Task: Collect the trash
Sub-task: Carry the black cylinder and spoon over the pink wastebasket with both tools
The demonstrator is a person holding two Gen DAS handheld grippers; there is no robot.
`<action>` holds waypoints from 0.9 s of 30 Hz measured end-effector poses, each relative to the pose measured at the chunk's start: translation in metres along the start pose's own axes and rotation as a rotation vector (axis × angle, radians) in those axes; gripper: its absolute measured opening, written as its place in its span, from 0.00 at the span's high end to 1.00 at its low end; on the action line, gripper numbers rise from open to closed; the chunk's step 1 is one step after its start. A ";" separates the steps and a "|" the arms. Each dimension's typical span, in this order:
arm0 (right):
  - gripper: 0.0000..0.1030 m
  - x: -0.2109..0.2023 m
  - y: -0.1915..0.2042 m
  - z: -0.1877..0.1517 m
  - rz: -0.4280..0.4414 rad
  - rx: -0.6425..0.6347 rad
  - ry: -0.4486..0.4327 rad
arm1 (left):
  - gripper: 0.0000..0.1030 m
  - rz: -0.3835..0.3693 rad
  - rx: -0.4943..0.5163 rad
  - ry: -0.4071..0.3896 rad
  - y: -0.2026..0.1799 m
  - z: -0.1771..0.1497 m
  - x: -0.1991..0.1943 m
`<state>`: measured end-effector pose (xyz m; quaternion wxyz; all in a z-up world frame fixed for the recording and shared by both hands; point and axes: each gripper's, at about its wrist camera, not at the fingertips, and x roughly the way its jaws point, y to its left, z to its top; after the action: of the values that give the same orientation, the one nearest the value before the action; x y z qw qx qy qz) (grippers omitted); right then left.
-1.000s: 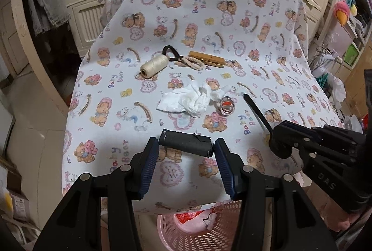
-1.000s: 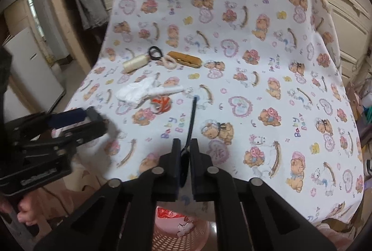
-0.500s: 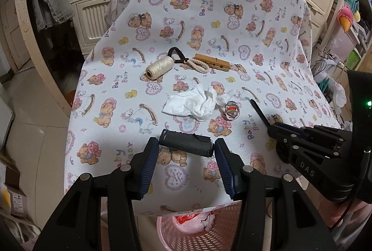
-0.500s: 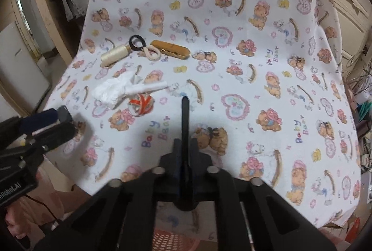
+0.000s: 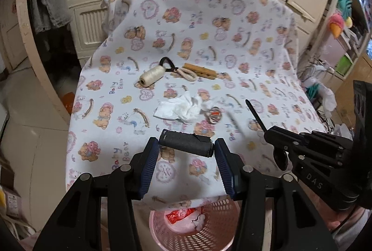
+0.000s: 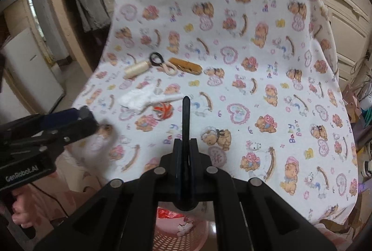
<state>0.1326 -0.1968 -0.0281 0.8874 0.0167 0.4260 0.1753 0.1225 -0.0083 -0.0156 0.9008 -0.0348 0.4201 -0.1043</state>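
My left gripper point(image 5: 186, 146) is shut on a black foam cylinder point(image 5: 186, 141), held crosswise above the table's near edge. My right gripper point(image 6: 186, 148) is shut on a black plastic spoon point(image 6: 185, 116), handle pointing forward; the spoon also shows in the left wrist view point(image 5: 255, 115). A pink mesh trash basket point(image 5: 209, 234) with red and white trash stands on the floor below both grippers point(image 6: 183, 227). A crumpled white tissue point(image 5: 181, 108) and a small red-and-white wrapper ball point(image 5: 215, 113) lie on the bear-print tablecloth point(image 5: 209, 42).
At the back of the table lie a cream thread spool point(image 5: 151, 75), a black hair tie point(image 5: 167, 64), a beige bead loop point(image 5: 186, 73) and a wooden clip point(image 5: 201, 70). Cabinets stand behind, cluttered shelves at the right.
Both grippers have drawn back and up from the table with the cylinder and spoon still held. The basket shows more fully below them.
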 end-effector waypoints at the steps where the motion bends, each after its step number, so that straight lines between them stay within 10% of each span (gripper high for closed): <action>1: 0.95 -0.006 0.000 -0.002 0.012 0.003 -0.006 | 0.53 0.009 0.003 -0.006 0.000 -0.002 -0.005; 7: 0.95 -0.043 0.003 -0.010 0.062 0.057 -0.044 | 0.53 0.109 -0.050 0.022 0.007 -0.010 -0.028; 15: 0.95 -0.100 0.025 -0.052 0.137 0.093 -0.097 | 0.53 0.040 -0.052 0.033 -0.003 -0.038 -0.059; 27: 0.95 -0.057 0.021 -0.085 0.160 0.137 0.060 | 0.53 -0.069 -0.153 0.201 0.004 -0.084 -0.013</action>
<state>0.0286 -0.2054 -0.0360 0.8541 0.1061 0.4607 0.2166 0.0511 0.0008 -0.0606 0.8447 -0.1070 0.5137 -0.1058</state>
